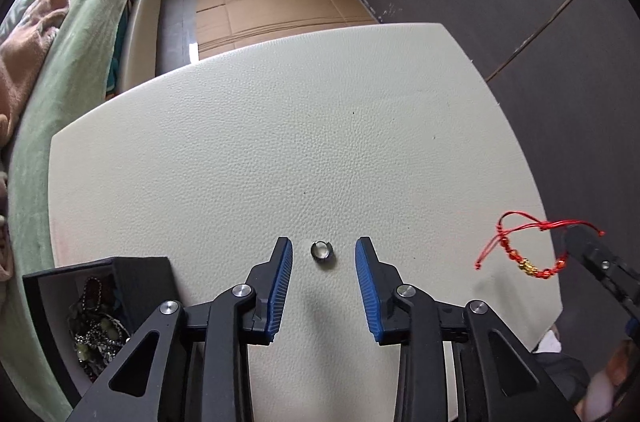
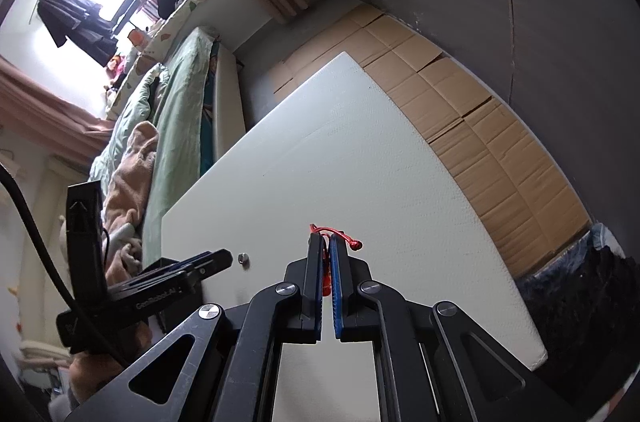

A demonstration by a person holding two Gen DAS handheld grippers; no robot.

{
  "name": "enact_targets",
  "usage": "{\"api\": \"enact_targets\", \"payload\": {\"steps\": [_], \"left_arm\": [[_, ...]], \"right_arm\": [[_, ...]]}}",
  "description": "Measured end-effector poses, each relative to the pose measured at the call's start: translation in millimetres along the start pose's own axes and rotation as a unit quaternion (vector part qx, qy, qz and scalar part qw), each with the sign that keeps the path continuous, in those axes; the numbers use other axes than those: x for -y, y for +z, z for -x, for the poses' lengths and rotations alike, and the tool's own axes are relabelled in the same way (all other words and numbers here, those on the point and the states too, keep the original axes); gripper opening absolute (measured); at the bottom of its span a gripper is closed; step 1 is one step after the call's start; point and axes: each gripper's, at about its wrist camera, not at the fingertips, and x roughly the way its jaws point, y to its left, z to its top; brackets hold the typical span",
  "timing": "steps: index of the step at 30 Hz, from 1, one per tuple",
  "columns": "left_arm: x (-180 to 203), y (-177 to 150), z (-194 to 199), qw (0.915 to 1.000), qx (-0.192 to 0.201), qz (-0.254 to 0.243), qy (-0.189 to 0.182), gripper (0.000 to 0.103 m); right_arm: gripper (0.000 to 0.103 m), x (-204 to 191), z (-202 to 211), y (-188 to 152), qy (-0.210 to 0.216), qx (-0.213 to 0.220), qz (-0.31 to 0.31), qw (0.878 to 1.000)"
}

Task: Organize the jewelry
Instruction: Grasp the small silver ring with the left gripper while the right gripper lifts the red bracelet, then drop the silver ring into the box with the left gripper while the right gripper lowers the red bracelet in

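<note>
Silver ring lies flat; red beaded bracelet dangles aloft.

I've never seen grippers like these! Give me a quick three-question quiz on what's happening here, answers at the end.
1. True or false: the left gripper is shut on the ring.
2. What does the right gripper hold?
3. Where is the black jewelry box: A) left of the left gripper, B) right of it?

Key:
1. False; it is open, with the ring lying on the white table between its fingertips.
2. The red string bracelet.
3. A.
</note>
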Motion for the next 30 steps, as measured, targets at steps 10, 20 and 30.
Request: {"api": "enact_targets", "payload": {"steps": [10, 20, 30], "left_arm": [[8, -1, -14, 0.9987, -0.007, -0.013, 0.049, 0.014], [-16, -3, 31, 0.9996, 0.023, -0.006, 0.017, 0.014], [-57, -17, 89, 0.9978, 0.066, 0.013, -0.001, 0.014]], "right_arm": [[0.005, 4, 6, 1, 0.016, 0.001, -0.011, 1.0], [0.005, -25, 9, -4, 0.04, 0.003, 0.007, 0.999], [0.005, -76, -3, -13, 0.079, 0.009, 0.034, 0.996]]}}
